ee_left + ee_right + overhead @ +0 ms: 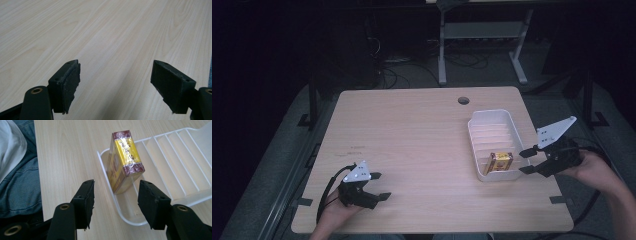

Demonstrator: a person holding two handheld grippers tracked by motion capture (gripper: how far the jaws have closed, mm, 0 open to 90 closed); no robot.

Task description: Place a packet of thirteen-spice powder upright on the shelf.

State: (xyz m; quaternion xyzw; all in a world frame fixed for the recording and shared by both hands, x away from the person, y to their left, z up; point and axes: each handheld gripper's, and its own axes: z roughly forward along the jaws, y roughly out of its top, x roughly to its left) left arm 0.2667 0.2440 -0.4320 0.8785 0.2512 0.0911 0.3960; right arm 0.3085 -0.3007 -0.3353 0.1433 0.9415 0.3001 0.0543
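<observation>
A yellow and maroon box leans inside the near end of a white ribbed tray at the table's right side. My right gripper hovers just right of that end of the tray, open, with nothing between its pads. In the right gripper view the box stands tilted against the tray wall, just beyond the right gripper, whose jaws are spread apart. My left gripper rests low at the table's front left, open. In the left gripper view, the left gripper has bare wood between its jaws.
A round cable hole sits near the table's far edge. Behind the table stand the white legs of another desk, with cables on the floor. Blue denim shows past the table's near edge.
</observation>
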